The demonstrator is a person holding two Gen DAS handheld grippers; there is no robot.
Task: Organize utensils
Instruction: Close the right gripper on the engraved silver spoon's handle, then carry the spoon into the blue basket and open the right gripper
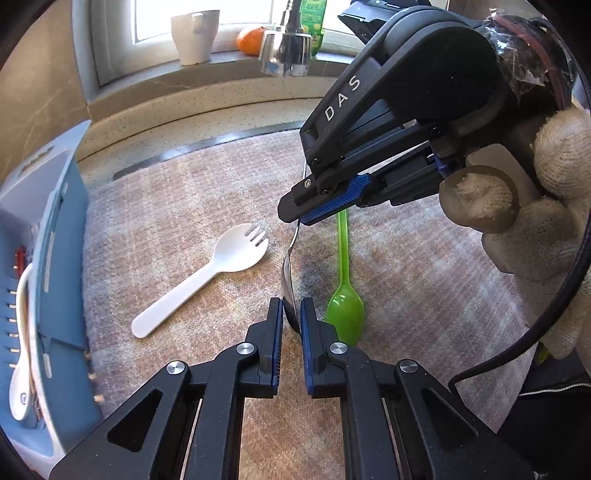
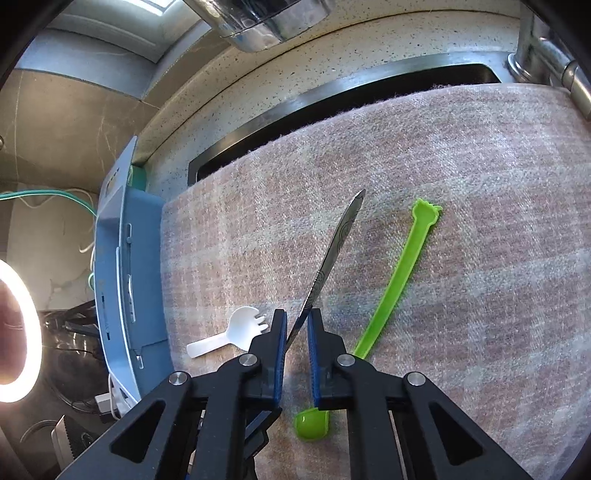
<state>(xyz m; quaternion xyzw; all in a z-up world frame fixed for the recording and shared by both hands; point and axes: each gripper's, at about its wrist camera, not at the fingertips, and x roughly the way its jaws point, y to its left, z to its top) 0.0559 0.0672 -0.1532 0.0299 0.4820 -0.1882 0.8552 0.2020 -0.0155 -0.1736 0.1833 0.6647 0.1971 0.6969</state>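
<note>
Gripping one metal spoon point(image 1: 290, 280): both claws point(image 1: 291, 314) point(image 2: 297, 328).

Window point(image 1: 177, 14): bright daylight, grey frame, above stone sill point(image 1: 207, 74). Speckled countertop point(image 2: 332, 62) below sill; plaid cloth point(image 2: 461, 221) over it. Chrome faucet head point(image 1: 284, 55) before window. Beige tiled wall point(image 1: 33, 92) left of window.

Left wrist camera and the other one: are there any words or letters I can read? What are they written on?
"DAS": white letters on the black body of the right gripper, seen in the left wrist view.
The green bottle with a yellow-patterned label on the windowsill: print too blurred to read.
The shiny metal spoon: engraved swirls, no letters I can make out.
Nothing else readable in either view.
</note>
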